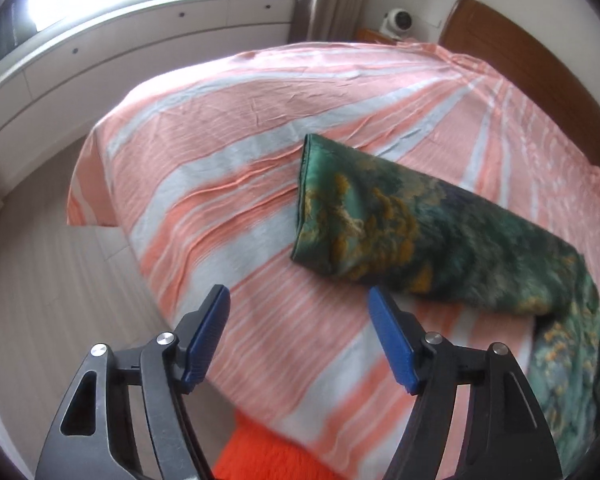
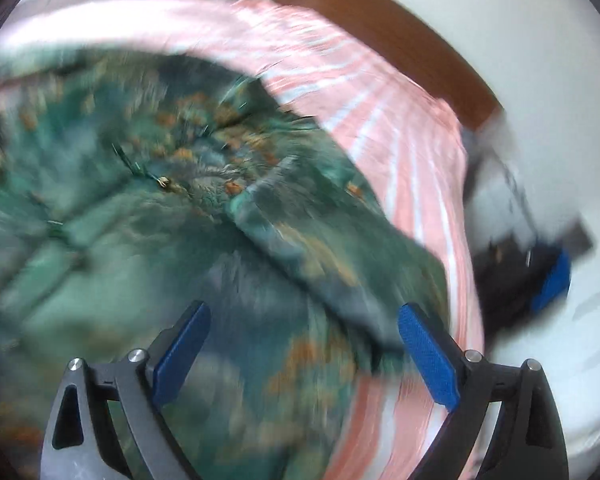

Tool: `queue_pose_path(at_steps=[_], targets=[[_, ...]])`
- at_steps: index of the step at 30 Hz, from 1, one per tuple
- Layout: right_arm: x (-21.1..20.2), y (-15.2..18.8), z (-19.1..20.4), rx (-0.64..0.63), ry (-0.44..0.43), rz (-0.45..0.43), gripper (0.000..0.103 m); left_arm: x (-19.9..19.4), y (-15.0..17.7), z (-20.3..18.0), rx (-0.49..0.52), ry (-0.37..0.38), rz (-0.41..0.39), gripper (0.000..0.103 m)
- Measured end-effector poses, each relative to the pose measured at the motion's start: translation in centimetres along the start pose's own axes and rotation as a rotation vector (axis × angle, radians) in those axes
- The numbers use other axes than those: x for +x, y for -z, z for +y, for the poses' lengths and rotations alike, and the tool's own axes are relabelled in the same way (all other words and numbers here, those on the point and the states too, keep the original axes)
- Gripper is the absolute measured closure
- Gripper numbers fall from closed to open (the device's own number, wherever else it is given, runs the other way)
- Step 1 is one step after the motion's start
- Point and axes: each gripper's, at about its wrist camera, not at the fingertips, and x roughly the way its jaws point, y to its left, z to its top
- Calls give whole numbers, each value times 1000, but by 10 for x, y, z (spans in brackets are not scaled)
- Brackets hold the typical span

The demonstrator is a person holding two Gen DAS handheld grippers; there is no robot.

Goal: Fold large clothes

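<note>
A green garment with yellow-orange flower print (image 1: 420, 236) lies on the bed, partly folded into a long band with a folded end toward the left. In the left wrist view my left gripper (image 1: 298, 300) hangs open above the striped sheet, just short of the garment's near edge, with nothing between its blue pads. The right wrist view is blurred by motion. There the same garment (image 2: 148, 208) fills the left and middle. My right gripper (image 2: 302, 316) stands wide open over it, with cloth beneath but nothing pinched between the pads.
The bed is covered by a pink and grey striped sheet (image 1: 228, 152) with a wooden headboard (image 1: 532, 68) at the far right. White drawers (image 1: 140, 40) run under a window, with bare floor (image 1: 40, 280) on the left. Something orange (image 1: 260, 456) shows at the bottom edge.
</note>
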Motion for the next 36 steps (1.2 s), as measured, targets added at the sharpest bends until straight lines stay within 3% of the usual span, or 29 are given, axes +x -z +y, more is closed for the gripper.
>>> queue_pose_path(at_steps=[3,5,6,7,8,12,15,18,20,22,27,33,35,36], targets=[[53,-28,25,-118,74,26,11,-27,9,-3,32,24,-17,21],[73,-39,26,-110,86,32,16,-41,17,-9,61,33,-29,20],[79,-42,21,-86,76,39,42,-46,20,-13,74,40,-29,20],[82,-44,7,-11,22,53,86,-49,23,-18,88,53,-28,20],[78,-42,-9,65,15,47,97,-54,27,-24,103,72,-28,20],[24,-5,-103,430,22,-70,95,-69,34,-60,175,135,-50,20],[-29,66,-193,722,91,-126,95,-77,42,-95,238,195,-72,20],[-67,151,-253,945,219,-127,95,-77,55,-123,280,247,-57,20],[-77,197,-275,1030,284,-84,95,-73,65,-142,303,278,-38,20],[-65,256,-285,1148,273,13,95,-67,74,-153,313,289,-23,20],[-10,341,-254,1351,163,187,95,-56,95,-165,320,300,40,20],[27,352,-222,1294,222,309,95,-60,100,-146,358,248,54,20],[23,346,-222,1254,238,318,93,-61,98,-133,348,235,56,19],[17,345,-222,1253,237,313,86,-61,97,-126,337,235,56,17]])
